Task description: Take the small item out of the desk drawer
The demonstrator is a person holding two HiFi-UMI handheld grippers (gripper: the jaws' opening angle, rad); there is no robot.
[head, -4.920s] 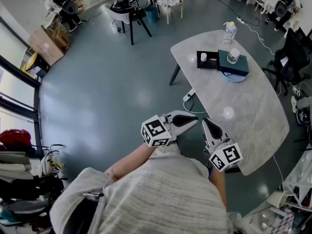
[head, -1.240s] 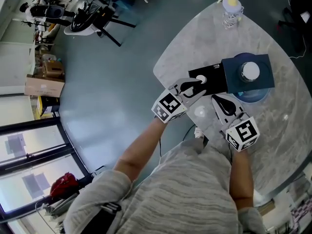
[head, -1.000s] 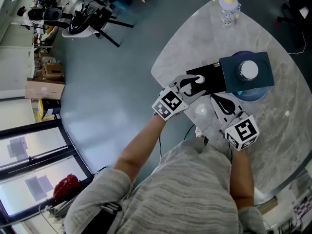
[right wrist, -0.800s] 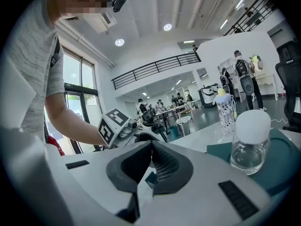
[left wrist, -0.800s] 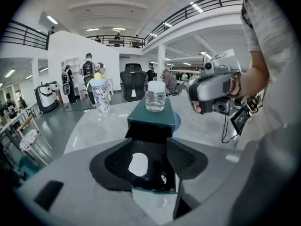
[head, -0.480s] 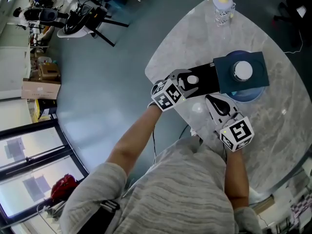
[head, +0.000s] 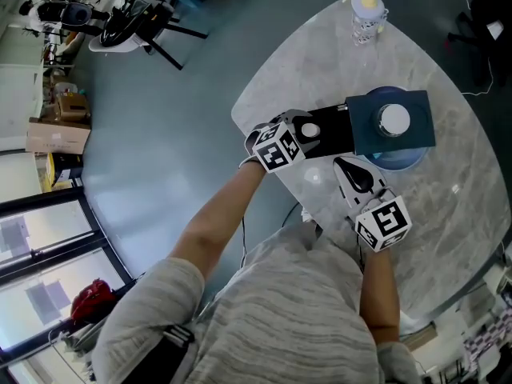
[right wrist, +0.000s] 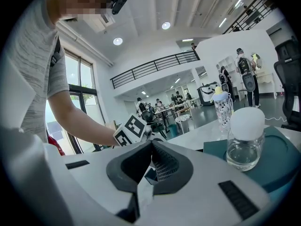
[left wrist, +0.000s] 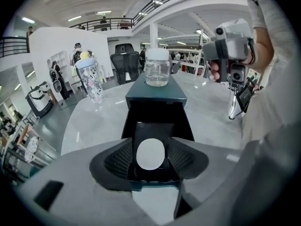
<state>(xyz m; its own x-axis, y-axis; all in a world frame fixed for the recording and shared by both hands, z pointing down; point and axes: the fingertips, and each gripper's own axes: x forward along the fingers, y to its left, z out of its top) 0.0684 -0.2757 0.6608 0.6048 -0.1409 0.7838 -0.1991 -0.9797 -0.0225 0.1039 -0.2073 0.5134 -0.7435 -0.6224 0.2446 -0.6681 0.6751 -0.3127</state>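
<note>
Your left gripper (head: 306, 126) straddles the disc (left wrist: 150, 154) in the open drawer (left wrist: 157, 119), jaws wide; next, close on it. Right gripper (head: 342, 166) idles, jaws together.

Grey-marbled table (head: 448, 202). Dark teal drawer unit (left wrist: 156, 94); black drawer (left wrist: 157, 113). White small item (left wrist: 150, 154). Clear jar (left wrist: 157, 74), white lid (left wrist: 157, 54). Black-and-white square markers on left gripper (head: 308, 132).
</note>
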